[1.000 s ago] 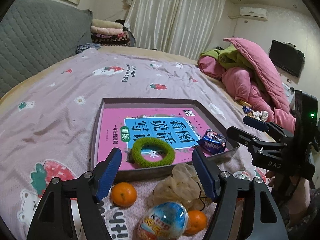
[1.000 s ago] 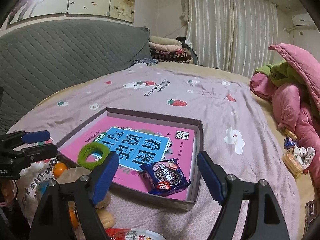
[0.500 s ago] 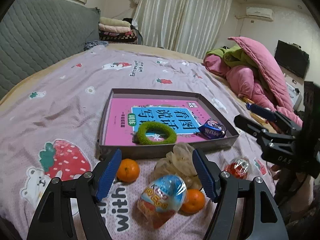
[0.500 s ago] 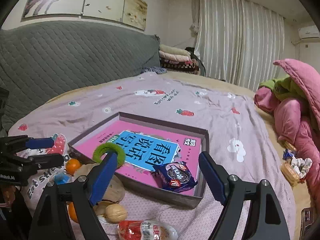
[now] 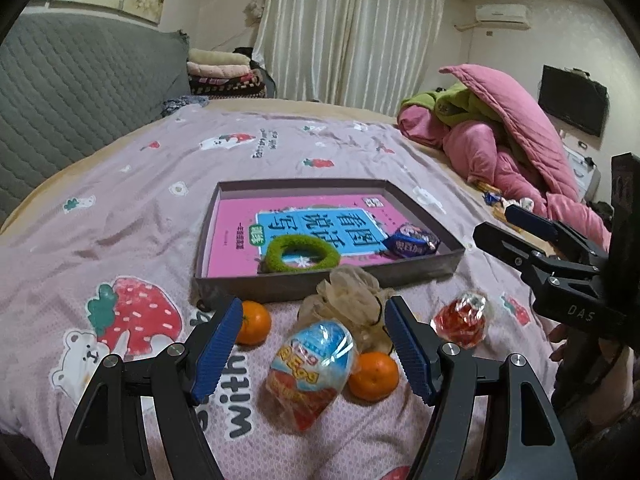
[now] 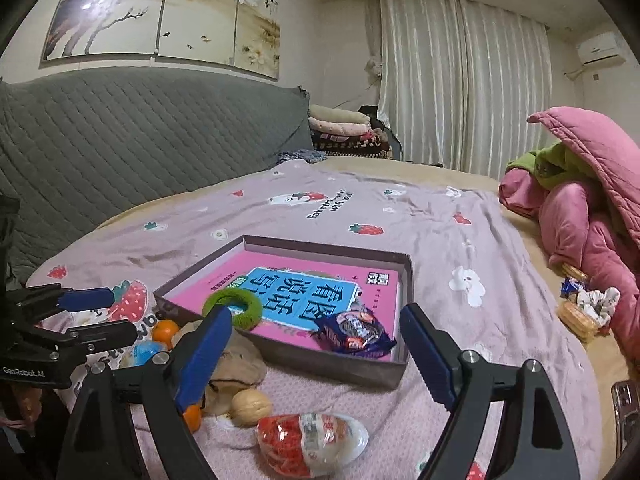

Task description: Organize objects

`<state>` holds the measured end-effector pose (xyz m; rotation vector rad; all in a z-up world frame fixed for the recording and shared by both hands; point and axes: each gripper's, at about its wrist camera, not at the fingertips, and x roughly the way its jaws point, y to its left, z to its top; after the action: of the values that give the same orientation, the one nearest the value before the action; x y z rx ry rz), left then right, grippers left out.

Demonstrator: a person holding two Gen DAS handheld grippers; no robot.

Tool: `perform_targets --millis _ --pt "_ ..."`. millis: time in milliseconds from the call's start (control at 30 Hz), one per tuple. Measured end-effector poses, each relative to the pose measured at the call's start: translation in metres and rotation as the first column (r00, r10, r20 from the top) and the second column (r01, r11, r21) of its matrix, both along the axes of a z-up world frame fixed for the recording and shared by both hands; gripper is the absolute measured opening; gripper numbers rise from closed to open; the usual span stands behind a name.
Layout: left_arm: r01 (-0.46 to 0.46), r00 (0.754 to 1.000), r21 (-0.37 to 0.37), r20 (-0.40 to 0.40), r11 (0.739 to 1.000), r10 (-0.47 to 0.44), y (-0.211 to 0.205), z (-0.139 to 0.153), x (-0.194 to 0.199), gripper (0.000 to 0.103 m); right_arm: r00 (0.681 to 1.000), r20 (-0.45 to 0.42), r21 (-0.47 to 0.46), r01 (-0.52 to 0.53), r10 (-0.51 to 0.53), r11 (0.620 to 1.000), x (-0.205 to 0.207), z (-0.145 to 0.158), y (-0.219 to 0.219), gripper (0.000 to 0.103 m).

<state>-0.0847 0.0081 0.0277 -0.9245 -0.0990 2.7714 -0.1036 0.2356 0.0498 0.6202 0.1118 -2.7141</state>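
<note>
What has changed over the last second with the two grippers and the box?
Both hand-held grippers pulled back from the box. The right hand-held gripper has just been opening, nothing between its jaws. The left hand-held gripper stayed open and empty. Green ring and snack packet unmoved in the box.

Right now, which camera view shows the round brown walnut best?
The right wrist view: the round brown walnut lies whole and unobstructed on the bedsheet, beside the red-and-white wrapped egg. In the left wrist view I cannot make it out; the crumpled beige mesh pouch sits about where it should be.
</note>
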Motion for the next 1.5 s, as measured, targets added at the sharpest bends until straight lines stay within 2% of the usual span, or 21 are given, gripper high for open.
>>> perform_targets --millis 167,600,800,1500 --pt "0.002 1.0 -0.009 -0.003 1.0 -0.002 0.0 -0.003 0.006 0.075 0.999 0.029 -0.019 0.014 -0.013 1.0 0.009 -0.008 0.004 0.086" --pt "-0.003 1.0 -0.006 0.006 1.0 0.003 -0.004 -0.009 0.02 0.075 0.994 0.046 0.036 0.095 -0.096 0.995 0.03 -0.025 0.006 0.086" --pt "0.005 1.0 -0.027 0.013 1.0 -0.004 0.0 -0.016 0.024 0.075 0.992 0.062 0.039 0.111 -0.113 0.993 0.037 -0.031 0.005 0.086" --pt "0.019 0.999 -0.042 0.045 0.999 -0.017 -0.003 -0.031 0.039 0.075 0.991 0.073 0.075 0.107 -0.112 0.991 0.06 -0.039 -0.001 0.086"
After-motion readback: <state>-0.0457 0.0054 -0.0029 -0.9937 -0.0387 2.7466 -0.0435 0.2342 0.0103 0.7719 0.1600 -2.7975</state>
